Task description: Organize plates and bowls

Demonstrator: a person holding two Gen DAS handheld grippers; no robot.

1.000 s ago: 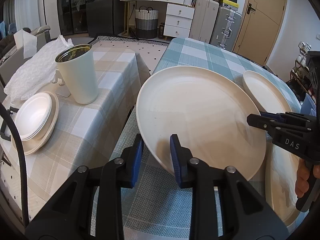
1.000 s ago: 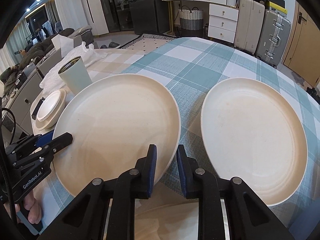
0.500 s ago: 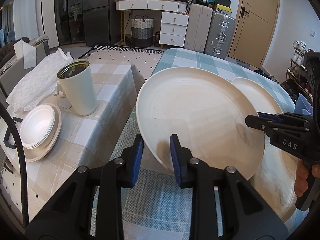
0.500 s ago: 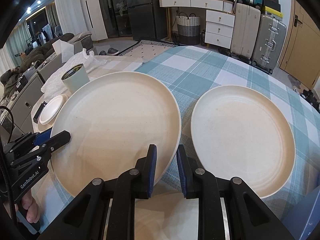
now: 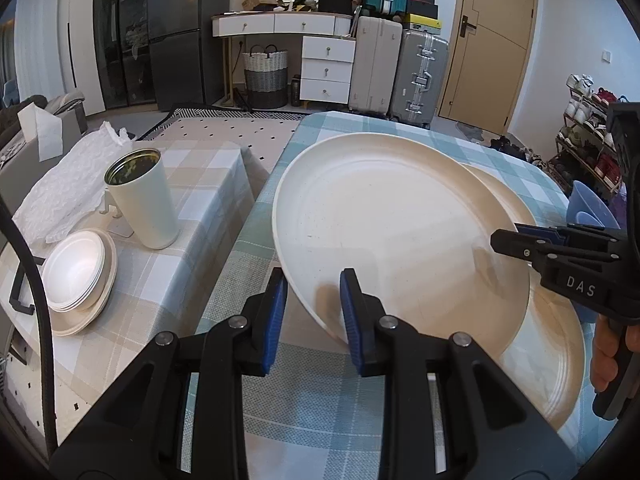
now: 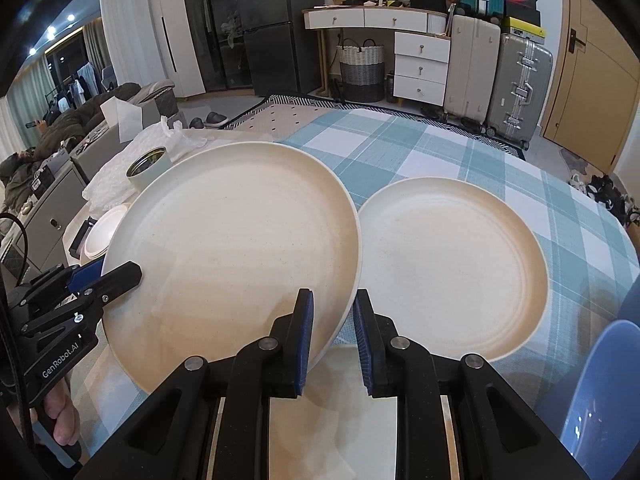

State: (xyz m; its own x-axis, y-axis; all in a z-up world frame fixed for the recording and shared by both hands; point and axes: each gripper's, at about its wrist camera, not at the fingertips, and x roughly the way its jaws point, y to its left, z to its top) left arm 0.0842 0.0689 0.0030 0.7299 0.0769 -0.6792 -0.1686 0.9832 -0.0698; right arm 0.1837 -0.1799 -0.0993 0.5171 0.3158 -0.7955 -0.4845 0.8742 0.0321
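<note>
Both claws grip one large cream plate [image 5: 392, 232]: left claw [image 5: 314, 300] pinches its near rim, right claw [image 6: 332, 320] clamps the opposite edge, holding it tilted mid-frame above the checked bench [image 6: 440, 148], overlapping a second plate [image 6: 452, 264] lying at right.

Cream speckled plates [image 5: 392, 216] sit over a teal-and-white checked tablecloth [image 6: 460, 152]; the next cloth [image 5: 200, 168] is beige plaid, the tumbler [image 5: 144, 200] off-white, gripper pads [image 5: 276, 312] blue.
</note>
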